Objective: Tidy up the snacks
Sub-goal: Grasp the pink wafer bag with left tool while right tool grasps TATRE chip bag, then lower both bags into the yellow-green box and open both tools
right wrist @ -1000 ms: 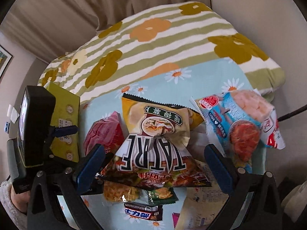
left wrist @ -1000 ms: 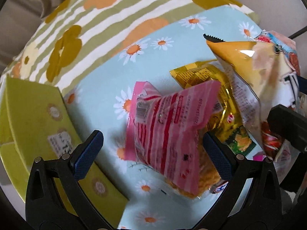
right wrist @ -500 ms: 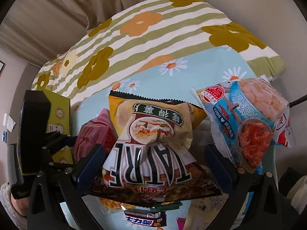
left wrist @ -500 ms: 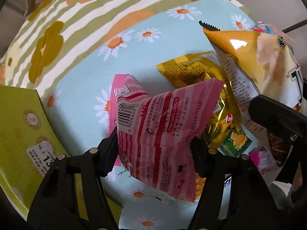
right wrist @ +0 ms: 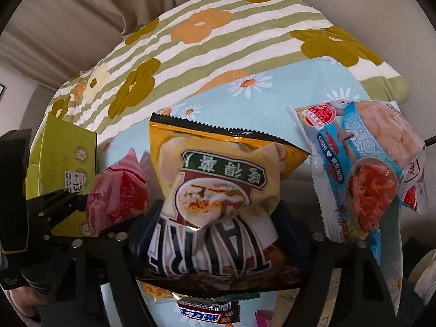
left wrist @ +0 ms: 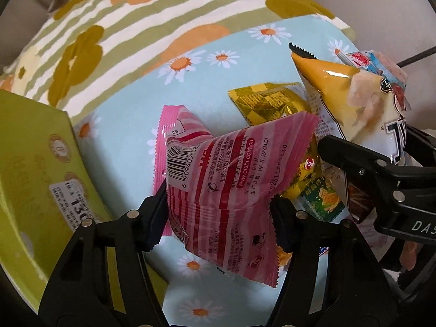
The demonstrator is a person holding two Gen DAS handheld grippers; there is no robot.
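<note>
Two grips: left gripper [left wrist: 218, 204] pinching pink packet [left wrist: 231, 185] over daisy cloth [left wrist: 130, 125]; right gripper [right wrist: 218, 223], jaws just closing, squeezing yellow chip bag [right wrist: 215, 190]. Crowded around: gold packet [left wrist: 267, 100], blue shrimp-cracker pack [right wrist: 362, 169], green box [right wrist: 62, 158] leftward. Readable on pink: "www.oishi.com.cn".

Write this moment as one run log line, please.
left gripper: shut on pink snack bag | right gripper: just closing, pinching yellow chip bag | green box: beside, untouched
</note>
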